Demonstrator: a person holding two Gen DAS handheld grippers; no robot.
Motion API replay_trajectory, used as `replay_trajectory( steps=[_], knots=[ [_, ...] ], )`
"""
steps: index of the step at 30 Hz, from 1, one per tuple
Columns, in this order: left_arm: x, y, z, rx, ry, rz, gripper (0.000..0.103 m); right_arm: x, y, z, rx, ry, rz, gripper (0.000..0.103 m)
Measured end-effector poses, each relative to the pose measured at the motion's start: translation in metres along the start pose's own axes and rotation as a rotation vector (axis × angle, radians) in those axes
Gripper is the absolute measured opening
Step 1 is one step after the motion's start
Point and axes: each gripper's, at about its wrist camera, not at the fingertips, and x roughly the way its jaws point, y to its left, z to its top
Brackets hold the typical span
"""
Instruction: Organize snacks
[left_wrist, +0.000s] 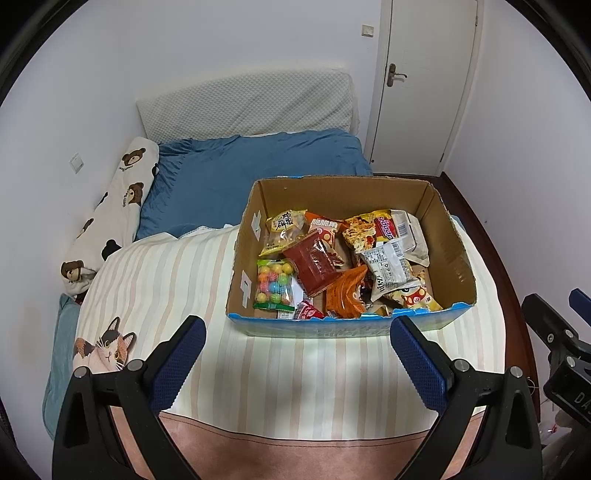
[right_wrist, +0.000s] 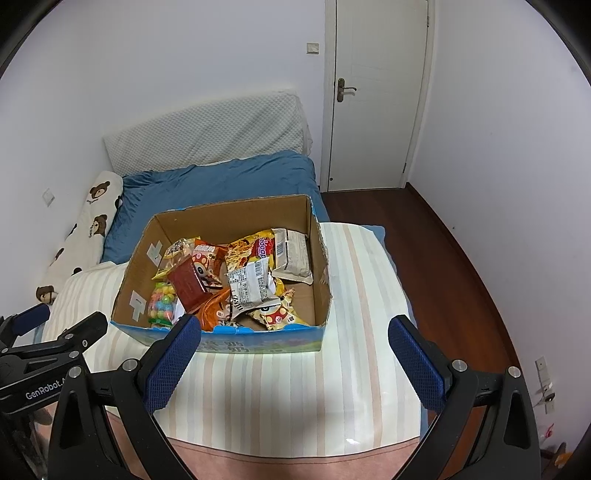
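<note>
Bedroom, striped blanket (left_wrist: 295, 376): cardboard box (left_wrist: 452, 258) corrals jumbled snacks (left_wrist: 317, 264); your left gripper (left_wrist: 299, 360) and right gripper (right_wrist: 295, 362) gape wide, empty, poised short of box.

Left gripper (left_wrist: 298, 334): black plastic frame, two angled arms, blue textured pads (left_wrist: 177, 363) on the inner faces of the fingers. Round silver screws on each arm near the pad bases. Right gripper (right_wrist: 294, 332): same build, black with blue dimpled pads (right_wrist: 171, 363), silver screws. Seen from the right wrist view, the left unit's black body carries white "GenRobot" lettering.
</note>
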Motion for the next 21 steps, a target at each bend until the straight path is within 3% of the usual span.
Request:
replay_trajectory(
  steps=[21],
  knots=[
    [-0.012, -0.004, 0.001, 0.011, -0.023, -0.014, 0.103, -0.005, -0.001, 0.002, -0.001, -0.016, -0.001, 0.103]
  ],
)
